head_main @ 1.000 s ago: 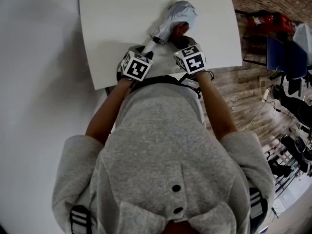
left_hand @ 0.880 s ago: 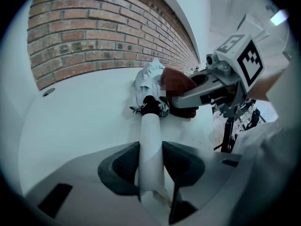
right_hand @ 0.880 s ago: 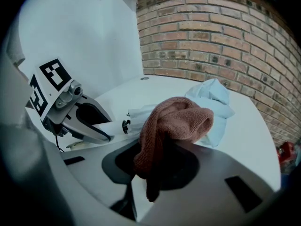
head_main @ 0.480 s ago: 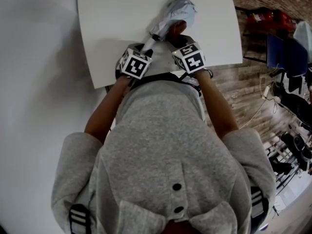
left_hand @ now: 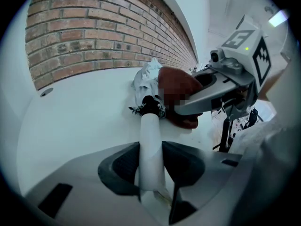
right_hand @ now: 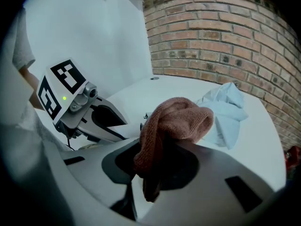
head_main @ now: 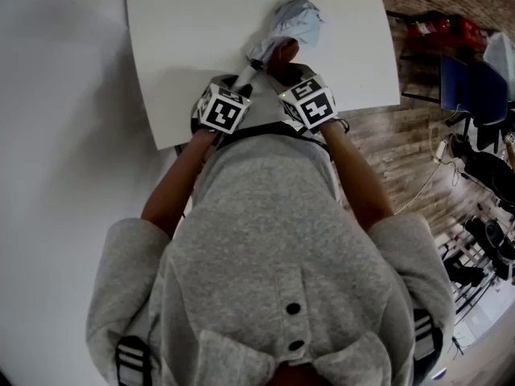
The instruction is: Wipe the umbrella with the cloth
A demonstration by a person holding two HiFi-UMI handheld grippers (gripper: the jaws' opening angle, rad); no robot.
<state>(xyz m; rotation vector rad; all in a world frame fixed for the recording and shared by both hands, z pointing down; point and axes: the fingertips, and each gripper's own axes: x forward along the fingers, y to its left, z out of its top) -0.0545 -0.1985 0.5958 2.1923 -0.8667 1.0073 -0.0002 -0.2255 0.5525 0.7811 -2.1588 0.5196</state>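
- Your forearms (head_main: pixel 173 187) reach up from mid-frame to the near edge of the white table (head_main: pixel 193 47), with both grippers tilted downward, side by side.
- The folded pale umbrella (head_main: pixel 291 24) lies at upper centre of the head view, its canopy crumpled.
- Your left gripper (left_hand: pixel 151 166) is clamped on its white handle.
- Your right gripper (right_hand: pixel 151 166) pinches the bunched brown cloth (right_hand: pixel 175 121) beside the canopy.
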